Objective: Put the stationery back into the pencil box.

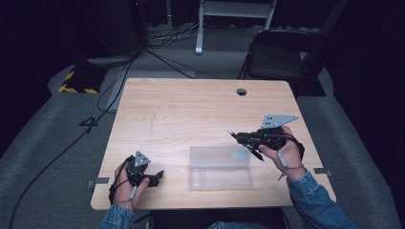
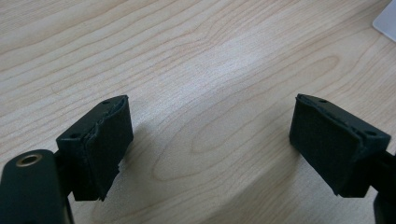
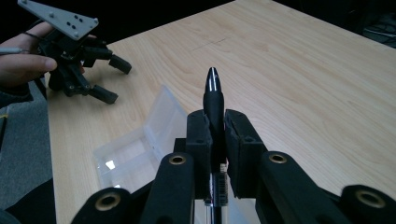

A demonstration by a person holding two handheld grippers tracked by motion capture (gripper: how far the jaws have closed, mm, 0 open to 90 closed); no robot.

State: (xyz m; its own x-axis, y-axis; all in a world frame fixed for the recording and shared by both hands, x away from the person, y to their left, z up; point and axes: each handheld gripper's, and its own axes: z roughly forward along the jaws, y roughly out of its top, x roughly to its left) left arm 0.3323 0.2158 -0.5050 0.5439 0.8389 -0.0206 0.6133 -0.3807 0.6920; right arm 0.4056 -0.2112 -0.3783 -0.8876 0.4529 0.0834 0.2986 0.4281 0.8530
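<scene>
Pen [image 3: 214, 95] sits clamped lengthwise between the jaws of your right gripper [image 1: 243, 137], held above the table [image 1: 191, 105] at about 1 o'clock from the clear plastic case [image 1: 220, 167]. Your left gripper [image 1: 155, 177], at 9 o'clock from that case, rests with its jaws apart and nothing between them.

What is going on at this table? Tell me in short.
A person works at a wooden table with a gripper in each hand. The right gripper is shut on a black pen, held above the table by the open clear plastic box. The left gripper rests open near the table's front edge, holding nothing.
</scene>
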